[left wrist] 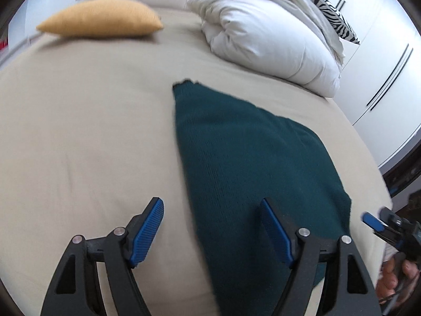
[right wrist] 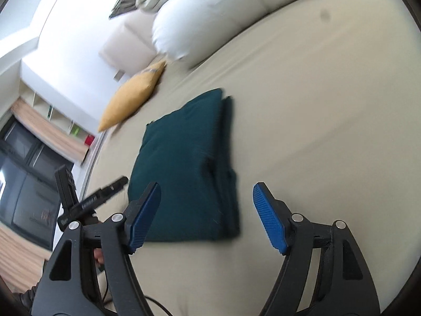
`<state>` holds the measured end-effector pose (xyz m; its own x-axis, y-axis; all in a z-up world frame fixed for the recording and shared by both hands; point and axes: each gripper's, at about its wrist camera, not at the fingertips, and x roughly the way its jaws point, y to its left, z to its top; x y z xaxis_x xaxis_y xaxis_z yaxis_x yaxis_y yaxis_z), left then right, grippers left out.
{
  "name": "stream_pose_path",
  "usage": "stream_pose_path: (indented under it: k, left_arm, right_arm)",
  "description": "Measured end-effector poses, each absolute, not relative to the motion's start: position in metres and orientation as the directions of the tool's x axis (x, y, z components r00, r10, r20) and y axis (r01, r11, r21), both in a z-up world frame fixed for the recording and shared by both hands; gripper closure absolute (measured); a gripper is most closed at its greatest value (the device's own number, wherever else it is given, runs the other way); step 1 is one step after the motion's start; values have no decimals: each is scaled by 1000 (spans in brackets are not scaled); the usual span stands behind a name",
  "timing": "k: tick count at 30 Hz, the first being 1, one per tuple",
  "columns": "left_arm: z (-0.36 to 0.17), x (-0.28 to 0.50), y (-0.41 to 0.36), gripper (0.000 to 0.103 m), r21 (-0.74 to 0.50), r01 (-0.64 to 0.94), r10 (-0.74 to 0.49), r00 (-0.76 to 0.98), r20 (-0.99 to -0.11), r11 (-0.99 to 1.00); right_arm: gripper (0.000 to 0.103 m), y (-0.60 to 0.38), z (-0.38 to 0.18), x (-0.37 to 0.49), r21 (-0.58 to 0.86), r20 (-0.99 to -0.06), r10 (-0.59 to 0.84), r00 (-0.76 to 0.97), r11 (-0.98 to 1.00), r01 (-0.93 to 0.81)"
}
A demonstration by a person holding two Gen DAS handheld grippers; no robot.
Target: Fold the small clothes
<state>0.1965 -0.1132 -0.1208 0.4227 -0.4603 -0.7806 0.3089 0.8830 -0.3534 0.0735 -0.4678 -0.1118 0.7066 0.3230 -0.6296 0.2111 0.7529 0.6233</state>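
Observation:
A dark green knitted garment (left wrist: 250, 144) lies folded into a flat packet on the beige bed sheet (left wrist: 79, 131). My left gripper (left wrist: 210, 201) hovers open over its near left edge, one finger above the bare sheet and the other above the cloth, holding nothing. In the right wrist view the same garment (right wrist: 184, 144) shows stacked layers along its right side. My right gripper (right wrist: 208, 184) stands open just above the near end of the packet, with no cloth pinched between its pads. One of its blue pads (left wrist: 372, 221) and a person's hand (left wrist: 394, 281) show at the right edge of the left wrist view.
A yellow cushion (left wrist: 102, 17) lies at the far left of the bed. A bunched white duvet (left wrist: 268, 39) with a zebra-print pillow (left wrist: 331, 13) fills the far right. White wardrobe doors (left wrist: 389, 65) stand beyond the bed's right edge.

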Motion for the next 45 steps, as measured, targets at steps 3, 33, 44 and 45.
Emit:
stream_pose_path:
  k: [3, 33, 44, 45]
  left_arm:
    - [-135, 204, -122, 19, -425, 276, -501, 339, -797, 862]
    - [-6, 106, -30, 68, -268, 397, -446, 473, -760, 878]
    - [-70, 50, 58, 66, -319, 283, -417, 433, -799, 905]
    - [-88, 53, 60, 66, -315, 265, -401, 402, -823, 911]
  right_arm:
    - [31, -460, -118, 113, 615, -663, 341, 667, 756, 226]
    - [82, -313, -22, 114, 485, -649, 373, 663, 875, -17]
    - [82, -224, -64, 88, 561, -648, 491, 583, 825, -72]
    - [82, -220, -80, 90, 569, -662, 497, 561, 820, -56]
